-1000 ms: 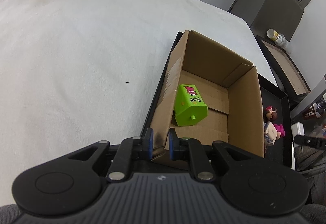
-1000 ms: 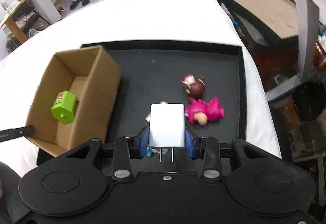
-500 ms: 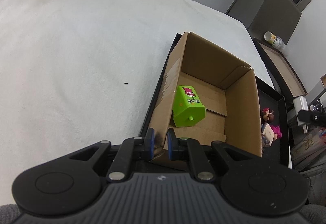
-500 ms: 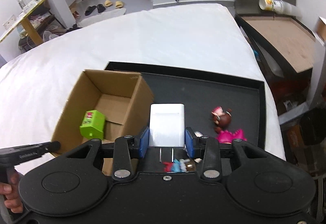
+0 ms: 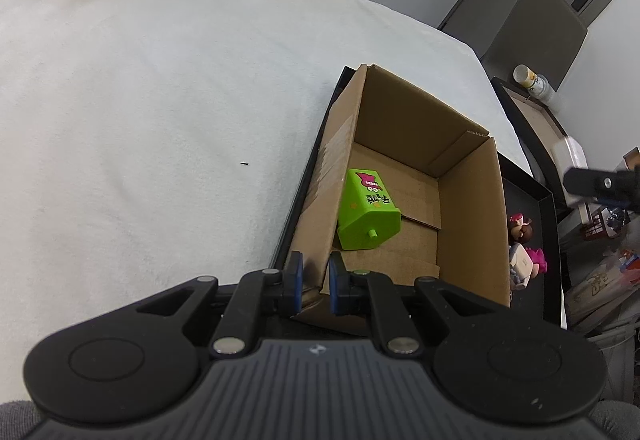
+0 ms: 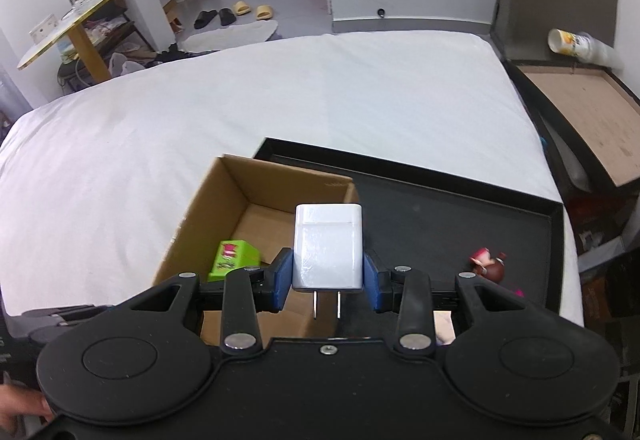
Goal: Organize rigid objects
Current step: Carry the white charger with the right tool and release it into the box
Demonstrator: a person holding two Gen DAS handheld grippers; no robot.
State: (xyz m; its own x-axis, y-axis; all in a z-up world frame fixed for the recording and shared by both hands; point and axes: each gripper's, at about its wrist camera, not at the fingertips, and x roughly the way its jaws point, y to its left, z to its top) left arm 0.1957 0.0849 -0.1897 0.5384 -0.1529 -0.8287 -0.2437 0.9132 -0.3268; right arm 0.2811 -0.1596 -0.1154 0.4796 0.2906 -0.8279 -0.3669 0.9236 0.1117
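Note:
My left gripper [image 5: 313, 282] is shut on the near corner wall of the open cardboard box [image 5: 472, 224], which stands on a black tray [image 5: 548, 215]. A green toy block [image 5: 368, 215] lies inside the box. My right gripper [image 6: 327, 282] is shut on a white plug charger [image 6: 327, 246], prongs toward the camera, held above the box [image 6: 224, 207] near its right wall. The green block shows below in the right wrist view [image 6: 234, 260]. Small doll figures [image 5: 522, 248] lie on the tray right of the box.
The tray [image 6: 460, 215] rests on a white bed cover [image 6: 280, 99]. A brown-haired doll [image 6: 490, 264] lies on the tray at right. A wooden bedside tray with a tipped cup [image 6: 576, 43] stands beyond the bed's right edge.
My right gripper has lifted the charger and carried it left, from over the tray to above the box. The left gripper stays clamped on the box corner.

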